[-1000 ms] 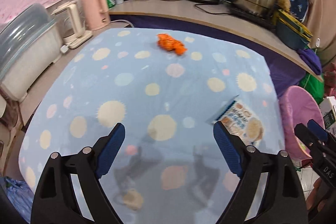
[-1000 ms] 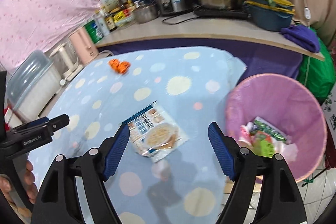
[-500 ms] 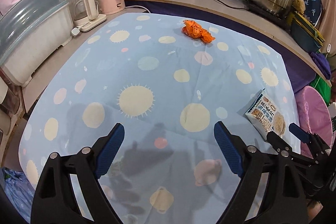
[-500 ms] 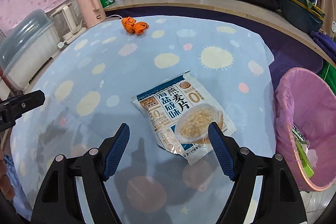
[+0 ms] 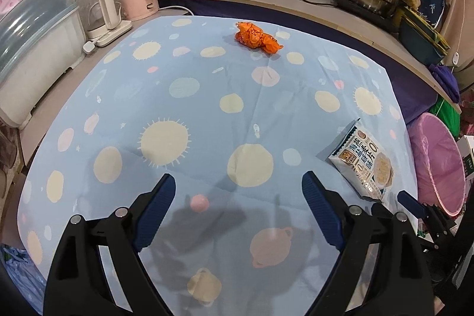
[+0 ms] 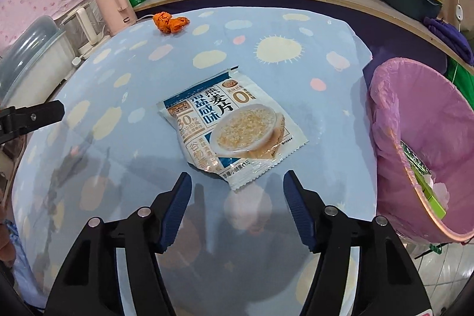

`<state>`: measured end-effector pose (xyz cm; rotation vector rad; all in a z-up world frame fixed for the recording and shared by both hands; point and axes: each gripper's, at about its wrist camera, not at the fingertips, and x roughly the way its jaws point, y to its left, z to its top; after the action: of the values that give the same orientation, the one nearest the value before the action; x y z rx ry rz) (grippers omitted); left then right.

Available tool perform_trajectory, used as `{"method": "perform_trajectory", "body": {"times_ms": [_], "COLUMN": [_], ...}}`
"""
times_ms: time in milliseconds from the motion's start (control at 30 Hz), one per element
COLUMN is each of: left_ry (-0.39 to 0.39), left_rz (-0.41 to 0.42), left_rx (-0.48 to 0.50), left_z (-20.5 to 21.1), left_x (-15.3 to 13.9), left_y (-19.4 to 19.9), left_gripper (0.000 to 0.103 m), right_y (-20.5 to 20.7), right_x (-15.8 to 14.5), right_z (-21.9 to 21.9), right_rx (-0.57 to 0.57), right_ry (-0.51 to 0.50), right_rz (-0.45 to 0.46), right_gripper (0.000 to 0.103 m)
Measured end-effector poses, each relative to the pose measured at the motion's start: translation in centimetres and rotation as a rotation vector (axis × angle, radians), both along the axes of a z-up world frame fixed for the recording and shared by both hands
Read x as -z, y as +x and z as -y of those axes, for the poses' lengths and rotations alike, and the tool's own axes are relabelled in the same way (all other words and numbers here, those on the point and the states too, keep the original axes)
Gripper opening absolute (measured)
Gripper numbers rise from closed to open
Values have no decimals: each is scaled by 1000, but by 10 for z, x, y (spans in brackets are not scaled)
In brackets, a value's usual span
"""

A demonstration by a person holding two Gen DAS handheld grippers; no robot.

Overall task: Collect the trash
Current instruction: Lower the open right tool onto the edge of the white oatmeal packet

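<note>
Jaws closing, nothing between, right gripper [image 6: 237, 193] near flat, torn-cornered oatmeal packet [image 6: 232, 128].

Tablecloth [image 6: 296, 19]: light blue, cream suns, cream and pink dots. Oatmeal packet [image 6: 234, 129]: white with blue bands and black lettering. Crumpled wrapper [image 5: 256, 37]: orange. Bin liner [image 6: 414, 120]: pink. Gripper pads [image 6: 177, 212]: dark blue, on black fingers.

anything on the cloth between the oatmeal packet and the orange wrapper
Nothing: only bare patterned tablecloth lies between the oatmeal packet and orange wrapper, in the right wrist view.
</note>
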<state>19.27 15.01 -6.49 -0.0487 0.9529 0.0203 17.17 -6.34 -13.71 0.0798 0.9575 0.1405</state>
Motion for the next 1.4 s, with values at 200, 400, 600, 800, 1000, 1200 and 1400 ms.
{"method": "perform_trajectory", "body": {"times_ms": [200, 400, 600, 800, 1000, 1200, 1400], "left_ry": [9, 4, 7, 16, 9, 4, -3], "left_rz": [10, 14, 10, -6, -11, -13, -18], "left_rx": [6, 1, 16, 11, -2, -8, -21], "left_z": [4, 5, 9, 10, 6, 2, -5], "left_x": [-5, -8, -8, 0, 3, 5, 8], "left_y": [2, 5, 7, 12, 17, 21, 22], "left_gripper": [83, 83, 83, 83, 83, 83, 83], "right_y": [6, 13, 54, 63, 36, 35, 48], "right_x": [-1, -22, -19, 0, 5, -8, -16], "right_z": [4, 8, 27, 31, 16, 13, 10], "right_rx": [-9, -33, -23, -41, -102, -103, -84], "right_ry": [11, 54, 92, 159, 202, 206, 183], "right_rz": [-1, 25, -2, -80, -108, -78, -55], "right_gripper": [55, 57, 64, 64, 57, 56, 56]}}
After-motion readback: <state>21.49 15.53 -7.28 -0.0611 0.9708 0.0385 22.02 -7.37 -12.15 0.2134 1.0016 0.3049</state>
